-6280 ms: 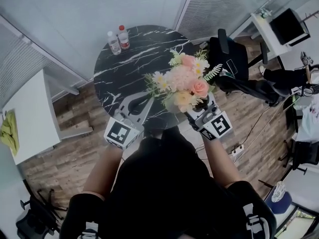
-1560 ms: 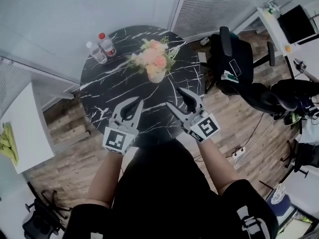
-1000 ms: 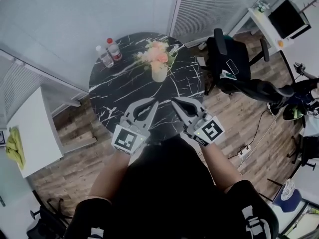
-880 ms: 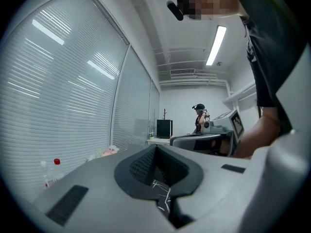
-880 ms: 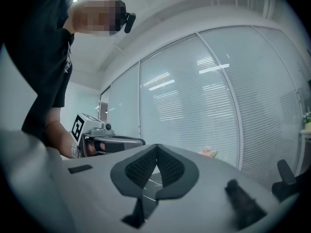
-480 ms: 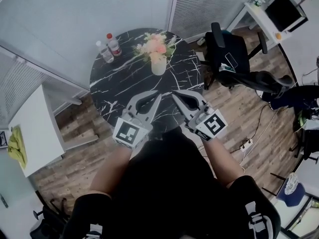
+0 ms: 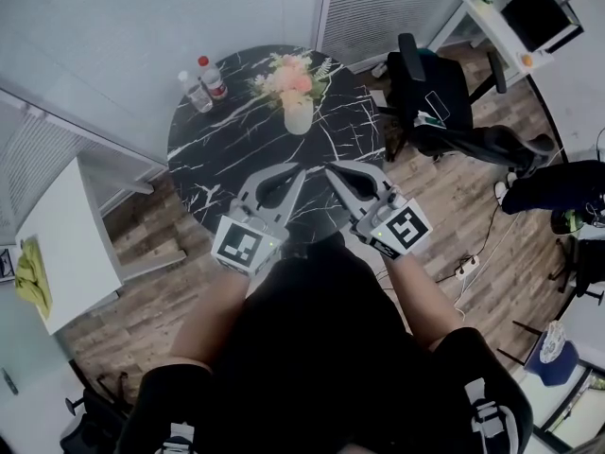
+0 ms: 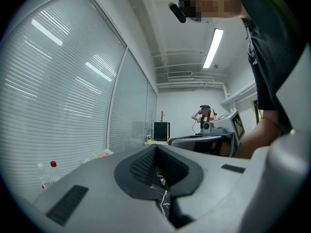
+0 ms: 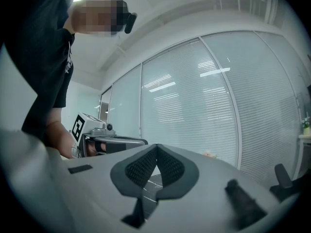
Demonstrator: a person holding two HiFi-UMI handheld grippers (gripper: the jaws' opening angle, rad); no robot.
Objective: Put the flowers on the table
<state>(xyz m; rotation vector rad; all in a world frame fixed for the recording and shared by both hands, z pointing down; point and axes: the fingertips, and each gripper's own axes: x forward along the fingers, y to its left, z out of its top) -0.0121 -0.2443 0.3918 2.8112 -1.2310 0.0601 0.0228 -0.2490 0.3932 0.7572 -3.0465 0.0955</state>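
Head view: my left gripper [image 7: 297, 170] and right gripper [image 7: 332, 171] hang over the round black marble table's [image 7: 236, 149] near edge, both claws pinched together, empty. Near its far edge stand the pink-and-white flowers [image 7: 288, 74] in a white vase [image 7: 298, 118].

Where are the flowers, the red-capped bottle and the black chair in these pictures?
flowers [image 7: 289, 76]: head view, on the pink blossoms.
red-capped bottle [image 7: 212, 81]: head view, on its clear body.
black chair [image 7: 433, 91]: head view, on its dark middle part.

Black T-shirt [image 7: 312, 348], white sleeve print [image 7: 484, 414]
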